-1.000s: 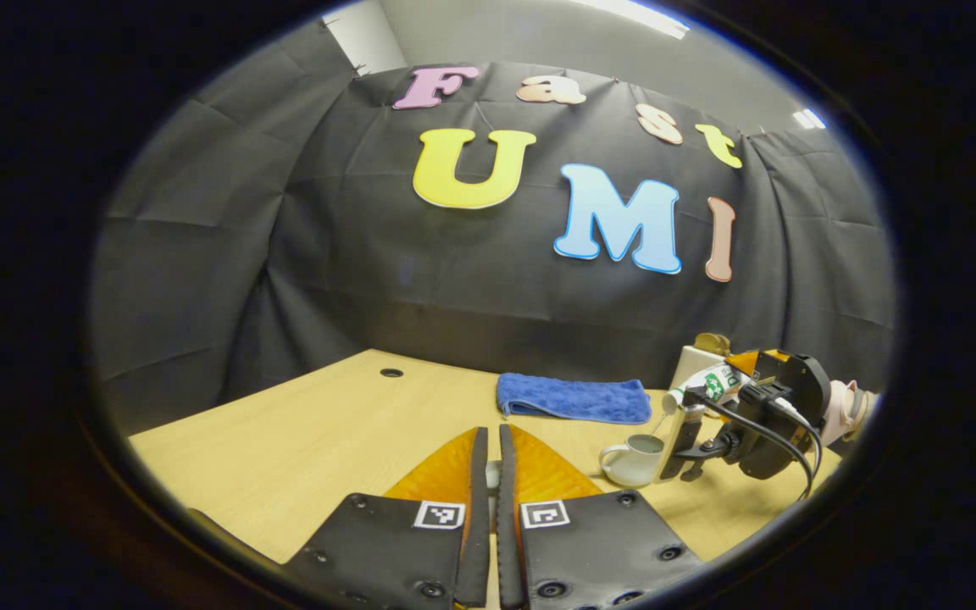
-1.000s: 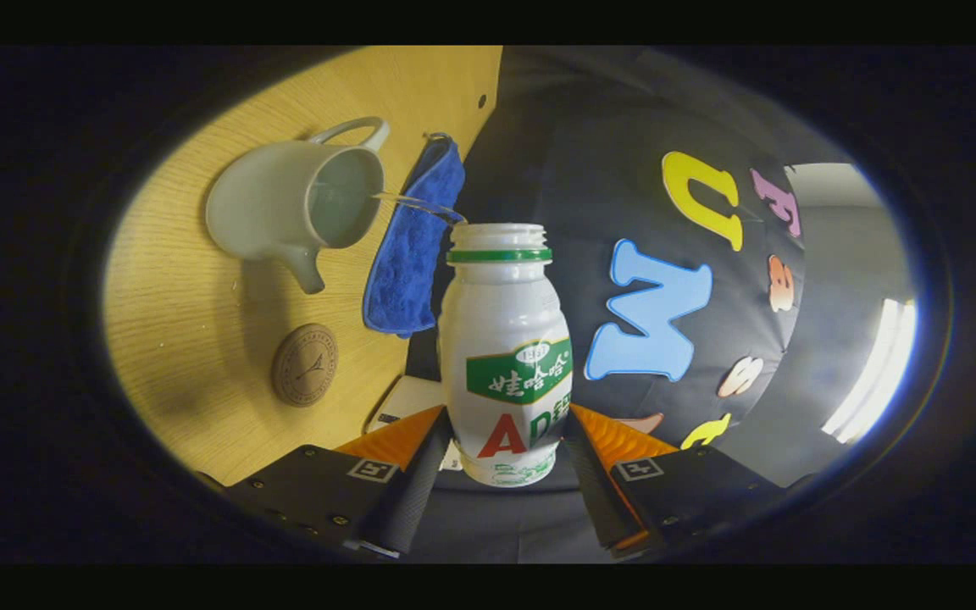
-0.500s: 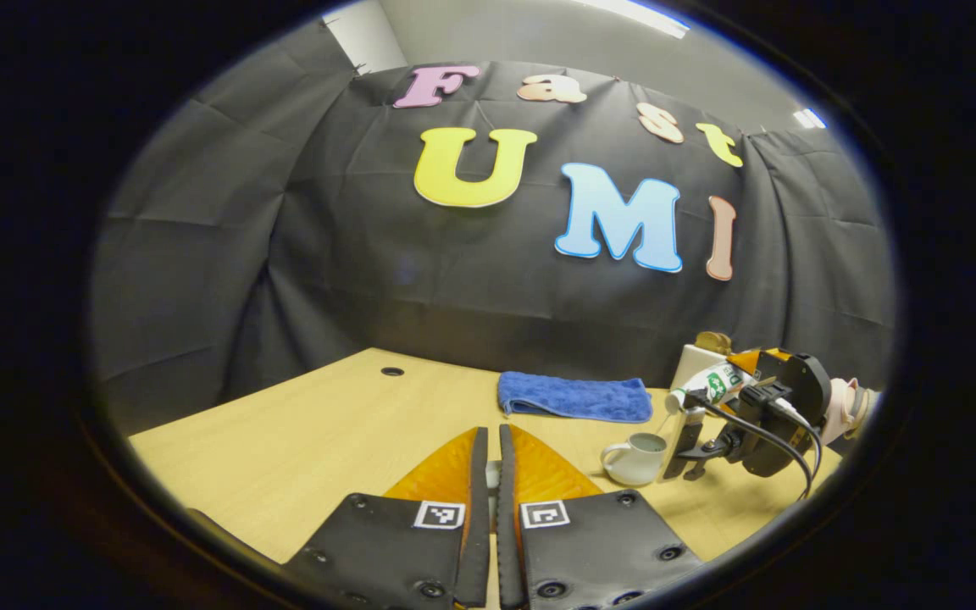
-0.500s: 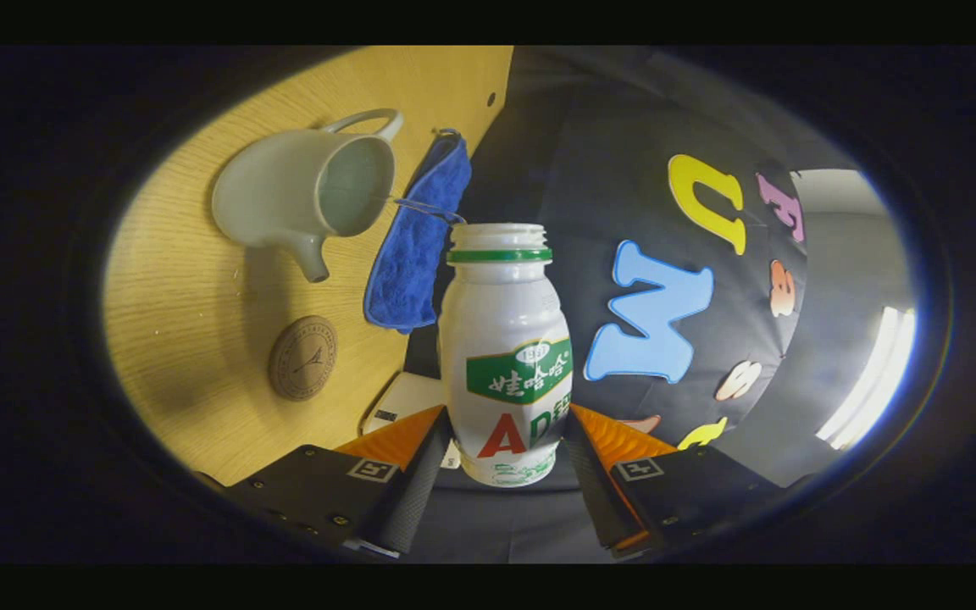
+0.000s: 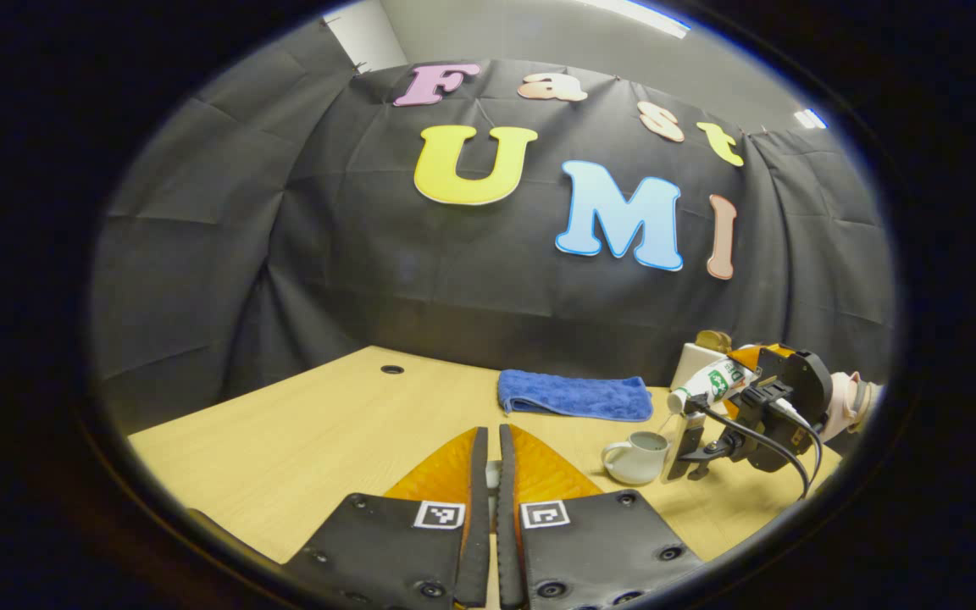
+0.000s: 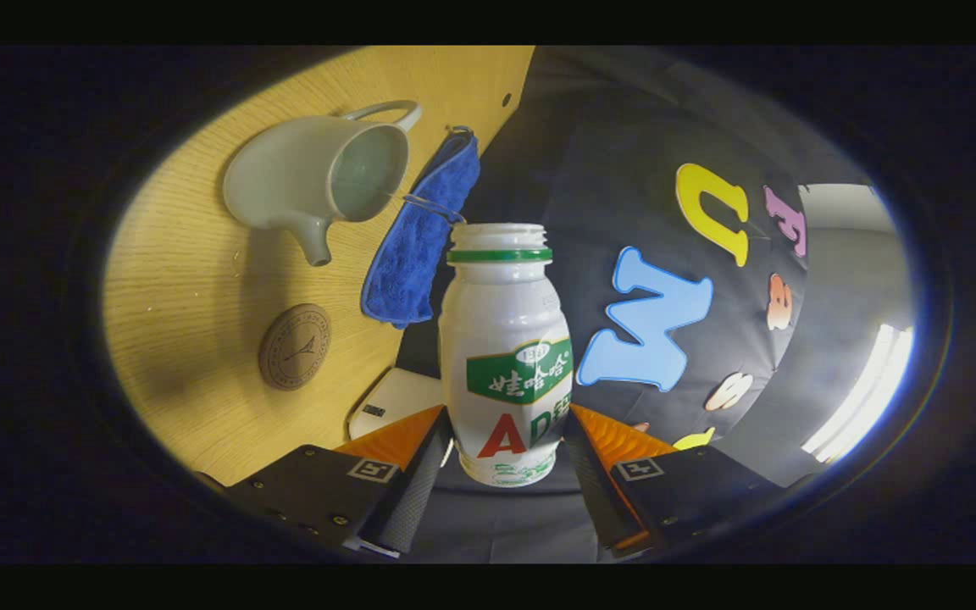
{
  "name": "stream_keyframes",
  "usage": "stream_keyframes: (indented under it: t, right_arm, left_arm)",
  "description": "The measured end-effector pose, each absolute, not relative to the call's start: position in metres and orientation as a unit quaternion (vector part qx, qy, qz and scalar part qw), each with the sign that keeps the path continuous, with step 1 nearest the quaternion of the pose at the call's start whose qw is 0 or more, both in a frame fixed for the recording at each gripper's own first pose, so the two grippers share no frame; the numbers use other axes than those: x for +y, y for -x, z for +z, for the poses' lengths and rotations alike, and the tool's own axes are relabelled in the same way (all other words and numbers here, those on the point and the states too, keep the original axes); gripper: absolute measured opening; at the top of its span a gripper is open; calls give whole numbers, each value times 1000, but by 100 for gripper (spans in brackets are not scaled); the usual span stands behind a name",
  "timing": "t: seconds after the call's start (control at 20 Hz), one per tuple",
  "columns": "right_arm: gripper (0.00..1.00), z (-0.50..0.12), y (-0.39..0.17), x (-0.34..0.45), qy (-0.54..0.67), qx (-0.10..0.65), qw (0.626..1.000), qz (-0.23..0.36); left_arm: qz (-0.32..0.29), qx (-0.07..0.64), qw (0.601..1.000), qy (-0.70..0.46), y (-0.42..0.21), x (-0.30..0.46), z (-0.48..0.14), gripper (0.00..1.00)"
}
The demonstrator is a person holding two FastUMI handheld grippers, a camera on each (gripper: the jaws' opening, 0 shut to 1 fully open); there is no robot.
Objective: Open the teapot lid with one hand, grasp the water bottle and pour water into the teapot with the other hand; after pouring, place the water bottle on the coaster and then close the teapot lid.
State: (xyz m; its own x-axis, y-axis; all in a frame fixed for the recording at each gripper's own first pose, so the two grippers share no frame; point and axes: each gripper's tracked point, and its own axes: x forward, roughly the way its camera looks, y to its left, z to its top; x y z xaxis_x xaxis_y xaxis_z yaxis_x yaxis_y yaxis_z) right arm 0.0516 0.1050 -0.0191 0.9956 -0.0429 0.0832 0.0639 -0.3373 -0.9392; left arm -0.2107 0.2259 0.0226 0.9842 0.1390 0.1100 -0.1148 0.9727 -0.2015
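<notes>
1. A blue towel [image 5: 574,396] lies folded flat on the wooden table [image 5: 327,440], close to the table's far edge by the black cloth wall.
2. A round cable hole [image 5: 391,369] sits in the tabletop, well apart from the towel.
3. A white box [image 6: 393,396] rests on the table beside the wall.

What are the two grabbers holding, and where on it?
The right gripper clamps the white plastic bottle by its lower body. The left gripper pinches something small and pale that I cannot identify.
</notes>
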Motion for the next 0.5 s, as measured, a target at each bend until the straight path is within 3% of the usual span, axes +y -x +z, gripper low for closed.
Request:
stream_keyframes:
  t: [0.5]
  right_arm:
    - [78,-15,-53,115,834,-24,550,-37]
  left_arm:
    - [66,-61,991,99,211,228,21,10]
